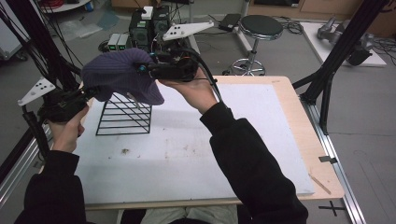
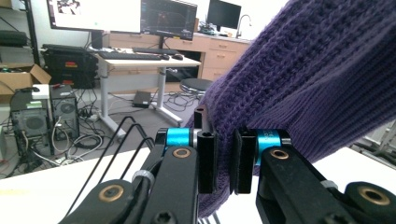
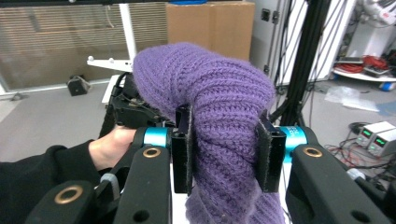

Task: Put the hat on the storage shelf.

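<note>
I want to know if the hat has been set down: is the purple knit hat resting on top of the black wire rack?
No, the purple knit hat hangs above the black wire rack, held between the left gripper and right gripper.

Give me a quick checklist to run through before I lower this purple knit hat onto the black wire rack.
1. Right gripper has the purple knit hat: ok, a thick fold sits between its jaws.
2. Left gripper has the hat: ok, its jaws are nearly closed on a thin edge of the knit.
3. Hat clear of the table: ok, it hangs in the air between the two grippers.
4. Hat above the black wire rack: ok, it overlaps the rack's top in the high view.
5. Rack upright on the white mat: ok.
6. Hat opening facing down toward the rack: cannot tell.
</note>
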The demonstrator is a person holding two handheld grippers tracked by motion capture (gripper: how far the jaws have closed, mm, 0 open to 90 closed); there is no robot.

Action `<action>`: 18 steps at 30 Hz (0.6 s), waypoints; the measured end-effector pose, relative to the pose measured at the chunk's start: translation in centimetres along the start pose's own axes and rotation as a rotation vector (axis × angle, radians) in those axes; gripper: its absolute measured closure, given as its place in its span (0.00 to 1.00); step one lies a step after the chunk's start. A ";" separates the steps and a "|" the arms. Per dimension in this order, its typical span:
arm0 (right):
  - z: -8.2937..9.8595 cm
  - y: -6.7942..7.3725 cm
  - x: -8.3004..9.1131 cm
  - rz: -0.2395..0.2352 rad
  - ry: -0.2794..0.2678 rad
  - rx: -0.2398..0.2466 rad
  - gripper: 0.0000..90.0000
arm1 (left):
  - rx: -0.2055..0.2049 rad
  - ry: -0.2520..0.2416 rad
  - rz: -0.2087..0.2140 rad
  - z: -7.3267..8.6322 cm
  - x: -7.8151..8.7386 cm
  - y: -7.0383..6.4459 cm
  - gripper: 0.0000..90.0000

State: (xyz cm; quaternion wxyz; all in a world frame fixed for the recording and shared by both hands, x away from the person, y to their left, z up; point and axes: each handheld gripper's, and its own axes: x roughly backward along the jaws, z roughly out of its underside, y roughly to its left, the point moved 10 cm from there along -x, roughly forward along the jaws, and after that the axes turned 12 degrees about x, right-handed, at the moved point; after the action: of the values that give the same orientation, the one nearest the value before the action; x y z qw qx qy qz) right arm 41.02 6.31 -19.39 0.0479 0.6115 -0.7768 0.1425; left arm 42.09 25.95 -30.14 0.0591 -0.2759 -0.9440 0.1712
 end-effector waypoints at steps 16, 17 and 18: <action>1.4 0.8 -2.7 -0.039 0.060 -0.011 0.71 | 0.035 0.013 -0.044 1.9 1.7 2.5 0.93; 1.5 0.7 -2.9 -0.038 0.066 -0.009 0.71 | 0.038 0.020 -0.050 2.1 1.7 2.7 0.93; 1.7 0.6 -3.1 -0.038 0.070 -0.008 0.71 | 0.041 0.025 -0.054 2.3 1.6 2.9 0.93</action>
State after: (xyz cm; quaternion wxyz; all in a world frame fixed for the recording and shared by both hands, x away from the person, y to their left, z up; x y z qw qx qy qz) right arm 41.34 8.88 -21.87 0.0804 0.6206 -0.7635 0.1598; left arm 41.72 28.47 -33.28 0.0810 -0.2514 -0.9465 0.1854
